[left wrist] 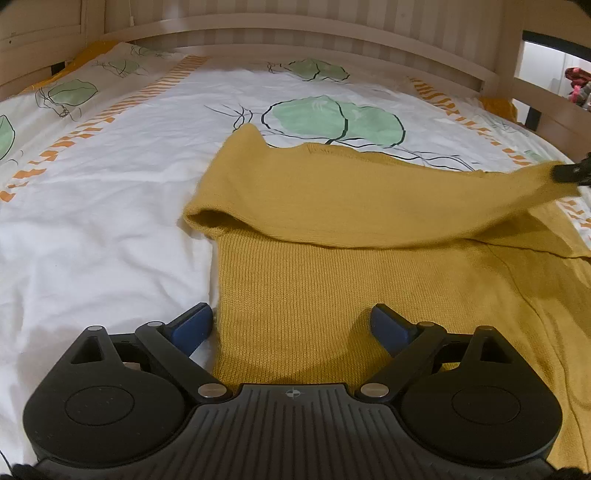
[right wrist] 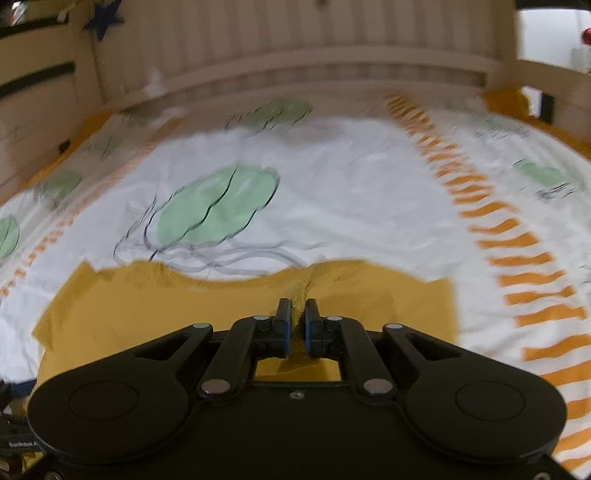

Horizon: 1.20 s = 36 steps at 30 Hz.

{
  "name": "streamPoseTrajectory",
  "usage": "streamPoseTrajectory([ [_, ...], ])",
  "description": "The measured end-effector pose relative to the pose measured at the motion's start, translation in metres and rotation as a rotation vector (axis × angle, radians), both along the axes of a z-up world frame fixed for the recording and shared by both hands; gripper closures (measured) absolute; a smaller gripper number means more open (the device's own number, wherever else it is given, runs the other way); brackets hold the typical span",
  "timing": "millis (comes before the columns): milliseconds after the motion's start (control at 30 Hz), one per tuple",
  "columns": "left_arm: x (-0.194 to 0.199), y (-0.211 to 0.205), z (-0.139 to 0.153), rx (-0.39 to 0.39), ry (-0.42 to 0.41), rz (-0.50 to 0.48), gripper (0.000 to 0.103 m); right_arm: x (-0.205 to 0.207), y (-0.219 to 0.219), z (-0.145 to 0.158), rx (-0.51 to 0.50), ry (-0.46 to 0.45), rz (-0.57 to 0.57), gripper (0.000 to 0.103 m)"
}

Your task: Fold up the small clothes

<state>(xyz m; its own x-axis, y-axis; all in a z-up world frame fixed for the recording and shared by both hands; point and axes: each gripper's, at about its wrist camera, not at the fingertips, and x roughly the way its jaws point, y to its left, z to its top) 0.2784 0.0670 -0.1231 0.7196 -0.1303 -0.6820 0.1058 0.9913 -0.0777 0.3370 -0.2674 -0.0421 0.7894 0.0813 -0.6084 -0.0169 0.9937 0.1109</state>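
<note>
A mustard yellow knit sweater [left wrist: 332,280] lies on the bed, its upper part folded over. My left gripper [left wrist: 291,325] is open, low over the sweater's near left edge, holding nothing. My right gripper [right wrist: 297,314] is shut on a pinch of the sweater [right wrist: 166,306] and lifts it. In the left wrist view the right gripper [left wrist: 570,171] shows at the far right edge, holding the raised sleeve end. The right wrist view is motion-blurred.
The bed has a white duvet [left wrist: 110,221] with green leaf prints and orange stripes. A wooden bed rail [left wrist: 295,33] runs along the far side and right [left wrist: 535,96].
</note>
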Motion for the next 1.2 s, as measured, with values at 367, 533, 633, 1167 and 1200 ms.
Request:
streamPoseTrajectory([
  [367,0.000,0.000,0.000,0.001,-0.002,0.000,0.010,0.008,-0.024,-0.040,-0.068,0.135,-0.090,0.082],
  [533,0.000,0.000,0.000,0.002,-0.002,0.000,0.010,-0.001,-0.031,-0.048,-0.063,0.135,-0.143,0.053],
  [633,0.000,-0.001,0.001,0.006,0.002,-0.001,0.010,-0.011,-0.037,-0.044,-0.029,0.137,-0.164,0.048],
  [1167,-0.038,0.011,0.024,0.021,0.149,-0.090,0.011,-0.125,-0.050,-0.016,0.141,0.193,-0.144,0.041],
  [1200,-0.044,0.014,0.026,0.016,0.157,-0.091,0.012,-0.133,-0.050,-0.015,0.148,0.199,-0.141,0.041],
])
